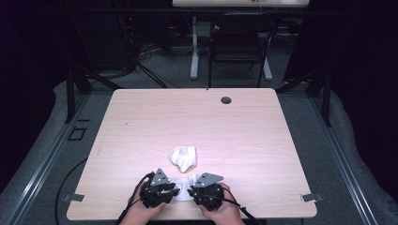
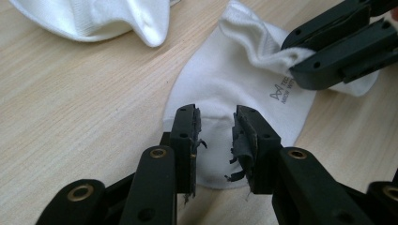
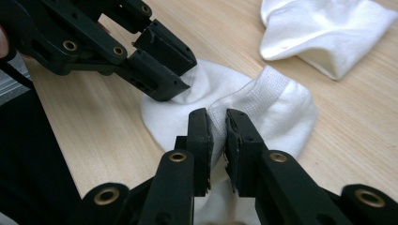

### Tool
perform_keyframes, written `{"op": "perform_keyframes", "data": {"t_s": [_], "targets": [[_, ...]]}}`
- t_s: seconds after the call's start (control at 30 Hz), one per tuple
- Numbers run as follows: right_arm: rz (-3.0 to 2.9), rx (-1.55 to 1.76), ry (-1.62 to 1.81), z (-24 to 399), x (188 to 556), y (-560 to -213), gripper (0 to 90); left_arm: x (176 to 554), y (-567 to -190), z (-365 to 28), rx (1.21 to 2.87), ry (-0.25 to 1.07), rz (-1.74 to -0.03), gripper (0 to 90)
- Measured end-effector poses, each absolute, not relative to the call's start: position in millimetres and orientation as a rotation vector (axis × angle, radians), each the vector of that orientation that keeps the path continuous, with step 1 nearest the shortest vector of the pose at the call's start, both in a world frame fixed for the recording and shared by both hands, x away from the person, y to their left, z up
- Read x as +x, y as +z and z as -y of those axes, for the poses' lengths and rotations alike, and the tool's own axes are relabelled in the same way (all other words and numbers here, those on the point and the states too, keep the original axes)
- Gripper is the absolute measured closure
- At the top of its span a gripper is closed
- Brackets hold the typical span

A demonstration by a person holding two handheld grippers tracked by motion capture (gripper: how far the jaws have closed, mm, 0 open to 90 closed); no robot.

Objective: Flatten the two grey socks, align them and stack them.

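On the near edge of the desk [image 1: 141, 122], seen from the high view, the left tongs [image 1: 174, 191] sat in the person's left hand [image 1: 141, 213], pointing inward toward the near sock [image 1: 187, 187]. In the left gripper view these tongs [image 2: 217, 136] stood apart over the toe end of that sock [image 2: 220, 89], the worn pads either side of the cloth with a clear gap between them; whether they pressed on the fabric could not be told from that view. In the right gripper view the left tongs [image 3: 180, 77] had their tips at the far fold of the sock [image 3: 281, 108], and how firmly they bit there could not be told either.

The near sock lay flat on the wood between the two hands, white, with a ribbed cuff bunched up on the right side.

Behind it, a little farther up the desk and apart from it, lay the second sock [image 1: 183, 157], crumpled and open at the mouth.

To the right, the right tongs [image 1: 190, 191] in the right hand [image 1: 225, 211] were clenched on the ribbed cuff: in the right gripper view the pads [image 3: 217, 133] pinched a raised fold of cuff fabric between them, nearly closed. The left gripper view showed the same grip [image 2: 300, 56] on the bunched cuff edge.
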State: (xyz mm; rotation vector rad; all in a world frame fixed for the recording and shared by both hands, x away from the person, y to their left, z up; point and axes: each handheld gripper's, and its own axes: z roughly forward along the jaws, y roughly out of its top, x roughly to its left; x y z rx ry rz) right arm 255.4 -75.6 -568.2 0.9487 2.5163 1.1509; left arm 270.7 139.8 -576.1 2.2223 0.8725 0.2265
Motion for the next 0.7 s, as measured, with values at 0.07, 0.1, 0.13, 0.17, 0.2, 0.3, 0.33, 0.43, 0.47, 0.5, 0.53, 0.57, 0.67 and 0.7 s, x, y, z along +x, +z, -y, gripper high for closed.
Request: {"op": "perform_keyframes", "data": {"t_s": [0.07, 0.1, 0.13, 0.17, 0.2, 0.3, 0.33, 0.43, 0.47, 0.5, 0.53, 0.57, 0.67, 0.7], "targets": [[-2.506, 0.957, 1.166, 80, 257, -566, 80.7, 271, -576, -141, 2.224, 0.225, -0.877, 69.5], [-2.506, 0.957, 1.166, 80, 257, -566, 80.7, 272, -576, -141, 2.223, 0.224, -0.879, 69.5], [-2.503, 0.958, 1.169, 81, 257, -566, 80.8, 272, -576, -142, 2.222, 0.225, -0.882, 69.5], [-2.500, 0.967, 1.174, 82, 257, -565, 80.8, 273, -576, -143, 2.224, 0.223, -0.883, 69.4], [-2.494, 0.975, 1.180, 82, 258, -565, 80.8, 273, -576, -143, 2.224, 0.222, -0.884, 69.4], [-2.482, 0.990, 1.188, 84, 258, -564, 80.9, 273, -575, -145, 2.223, 0.222, -0.890, 69.4], [-2.478, 0.991, 1.189, 84, 258, -563, 80.9, 274, -575, -145, 2.224, 0.224, -0.892, 69.4], [-2.478, 1.000, 1.180, 86, 259, -562, 81.0, 274, -575, -147, 2.220, 0.224, -0.902, 69.4], [-2.469, 1.010, 1.189, 87, 259, -562, 81.0, 275, -575, -147, 2.219, 0.224, -0.905, 69.4], [-2.471, 1.010, 1.179, 88, 259, -561, 81.0, 275, -575, -147, 2.213, 0.221, -0.913, 69.4], [-2.465, 1.017, 1.183, 89, 260, -560, 81.0, 276, -575, -148, 2.215, 0.223, -0.911, 69.4], [-2.462, 1.022, 1.186, 90, 260, -560, 81.0, 276, -575, -149, 2.218, 0.221, -0.910, 69.3], [-2.457, 1.037, 1.184, 94, 261, -559, 81.0, 277, -575, -151, 2.219, 0.224, -0.916, 69.3], [-2.446, 1.047, 1.197, 94, 261, -559, 81.1, 277, -575, -151, 2.218, 0.226, -0.918, 69.3]]}}
